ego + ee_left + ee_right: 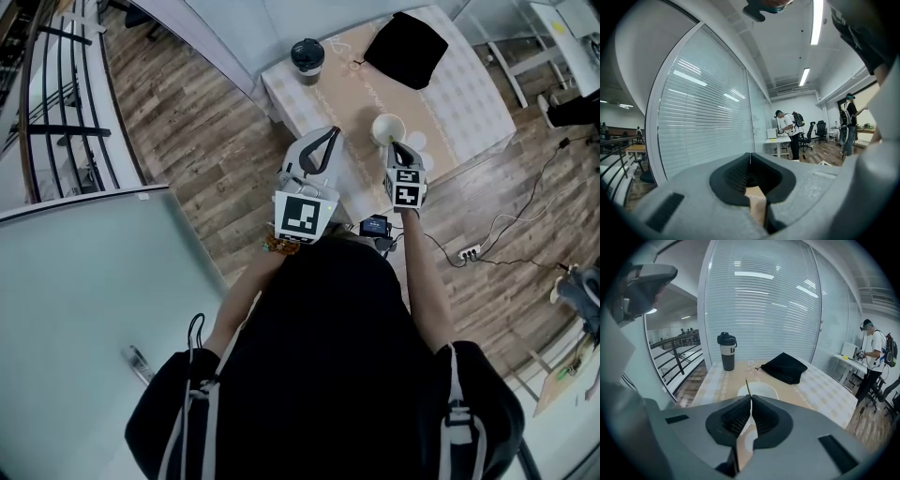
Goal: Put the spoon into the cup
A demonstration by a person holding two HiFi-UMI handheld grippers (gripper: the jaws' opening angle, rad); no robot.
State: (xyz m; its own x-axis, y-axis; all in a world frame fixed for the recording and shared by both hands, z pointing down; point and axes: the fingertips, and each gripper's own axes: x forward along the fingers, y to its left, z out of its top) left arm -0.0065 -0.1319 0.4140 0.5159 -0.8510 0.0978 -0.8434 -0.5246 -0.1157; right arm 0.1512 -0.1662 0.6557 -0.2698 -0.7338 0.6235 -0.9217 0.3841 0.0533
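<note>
Evidently the right claw [750, 400] is clenched on the spoon [747, 386]: in the right gripper view a thin dark stem rises from between the meeting jaws, with the white cup [759, 390] just beyond it on the desk [813, 387]. Such a spoon is likely light, stiff and smooth, so a pinch on its narrow handle could let it swivel. A hold partway along the handle, with the stem kept in line with the jaws, seems safest. The cup looks light too and may tip if knocked on the rim.

From the head view the spoon is too slight to make out, yet that view alone shows both claws at once, the right one close beside the cup, and the dark tumbler [307, 58] and black bag [406, 49] well apart from it. The left claw [750, 158] is clenched on nothing, and its own view looks off at blinds and distant people.
</note>
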